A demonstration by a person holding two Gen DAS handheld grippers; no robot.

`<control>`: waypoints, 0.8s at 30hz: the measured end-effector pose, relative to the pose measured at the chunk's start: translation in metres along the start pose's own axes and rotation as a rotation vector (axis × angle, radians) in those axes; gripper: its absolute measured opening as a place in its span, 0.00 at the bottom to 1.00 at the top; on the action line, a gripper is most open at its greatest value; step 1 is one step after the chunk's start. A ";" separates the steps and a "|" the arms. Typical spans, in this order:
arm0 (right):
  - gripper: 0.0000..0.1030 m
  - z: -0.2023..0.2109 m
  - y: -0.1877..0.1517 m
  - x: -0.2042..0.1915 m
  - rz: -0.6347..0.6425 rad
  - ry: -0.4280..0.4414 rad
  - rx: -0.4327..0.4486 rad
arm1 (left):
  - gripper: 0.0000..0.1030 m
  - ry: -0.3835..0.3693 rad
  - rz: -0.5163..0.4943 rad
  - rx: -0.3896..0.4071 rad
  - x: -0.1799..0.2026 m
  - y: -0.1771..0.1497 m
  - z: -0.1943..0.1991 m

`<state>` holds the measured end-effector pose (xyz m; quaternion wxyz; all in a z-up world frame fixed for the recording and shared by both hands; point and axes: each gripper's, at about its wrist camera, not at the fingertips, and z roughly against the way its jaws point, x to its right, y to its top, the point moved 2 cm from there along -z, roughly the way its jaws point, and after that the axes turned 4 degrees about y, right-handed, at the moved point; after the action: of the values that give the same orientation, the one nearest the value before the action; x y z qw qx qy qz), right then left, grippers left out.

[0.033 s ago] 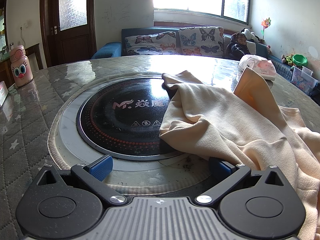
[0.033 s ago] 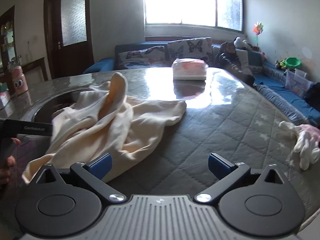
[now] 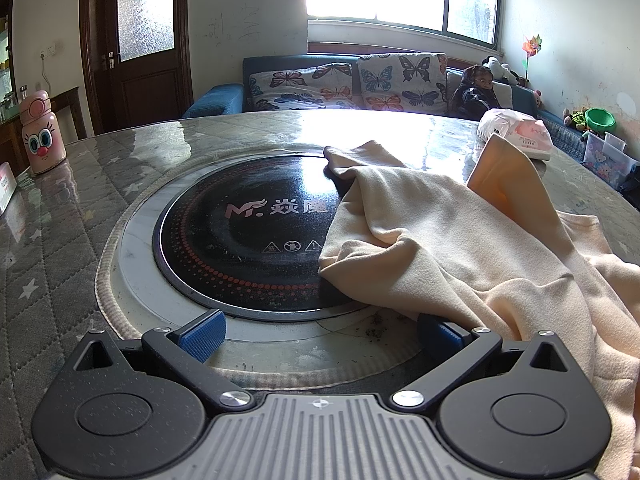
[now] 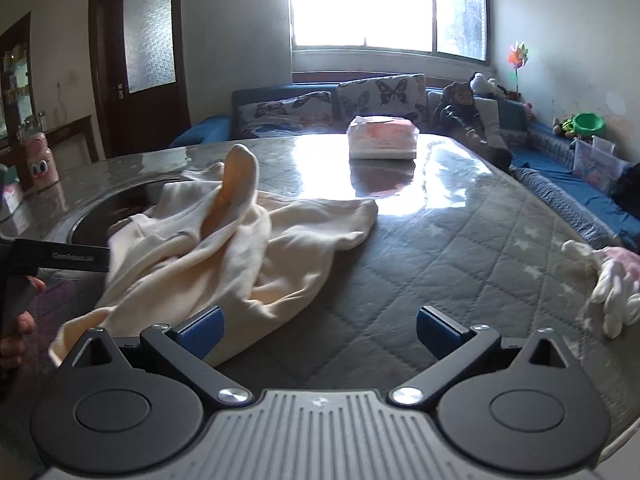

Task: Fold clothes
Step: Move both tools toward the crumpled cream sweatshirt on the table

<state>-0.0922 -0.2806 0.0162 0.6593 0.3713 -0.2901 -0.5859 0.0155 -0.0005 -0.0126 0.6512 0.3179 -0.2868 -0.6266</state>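
In the left wrist view we see the left claw [image 3: 320,334] at the lower centre of the frame with its blue pads spread wide and nothing pinched between them; the right-hand pad [image 3: 438,330] sits at the edge of the cream garment [image 3: 460,256], and we cannot tell whether it touches the cloth. The garment lies crumpled across the right half of the frame, its left portion draped over the right side of the round black cooktop [image 3: 244,236] that is set into the worktop [image 3: 52,248]. One fold stands up at the upper right of the heap. A pink cartoon bottle [image 3: 42,136] stands at the left edge of the frame, and a tissue pack [image 3: 516,134] rests on the worktop beyond the garment at the upper right. In the right wrist view the right claw [image 4: 320,330] occupies the lower centre, likewise spread wide and gripping nothing; its left pad [image 4: 202,330] lies in front of the hem of the garment [image 4: 224,248], which fills the left centre of the frame. The tissue pack [image 4: 382,138] sits at the upper centre on the glossy surface. A pale glove-like cloth [image 4: 608,288] lies at the right edge. The body of the other gripper tool [image 4: 56,258] enters from the left edge.
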 end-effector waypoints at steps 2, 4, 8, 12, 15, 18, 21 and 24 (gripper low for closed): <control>1.00 0.000 0.001 0.001 0.005 -0.013 0.009 | 1.00 0.005 -0.006 0.003 0.001 0.000 0.001; 1.00 0.003 0.002 0.001 0.015 -0.030 0.019 | 1.00 0.012 -0.014 0.007 0.003 -0.001 0.002; 1.00 0.002 -0.002 -0.018 0.043 -0.040 0.015 | 1.00 0.017 -0.017 0.007 0.001 -0.001 0.003; 1.00 0.002 0.006 -0.001 -0.035 0.023 -0.012 | 1.00 0.027 -0.016 0.004 0.003 -0.004 0.007; 1.00 0.004 0.006 -0.006 -0.031 0.019 -0.012 | 1.00 0.039 -0.014 0.001 0.005 -0.008 0.013; 1.00 0.004 0.006 -0.009 -0.029 0.019 -0.017 | 1.00 0.049 -0.010 -0.010 0.008 -0.011 0.019; 1.00 0.003 0.006 -0.009 -0.032 0.022 -0.021 | 1.00 0.045 -0.006 -0.030 0.008 -0.013 0.024; 1.00 0.003 0.006 -0.007 -0.038 0.023 -0.020 | 1.00 0.041 -0.003 -0.051 0.008 -0.013 0.028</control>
<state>-0.0920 -0.2739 0.0232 0.6550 0.3768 -0.2693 -0.5971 -0.0139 -0.0103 -0.0057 0.6640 0.3145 -0.2566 -0.6279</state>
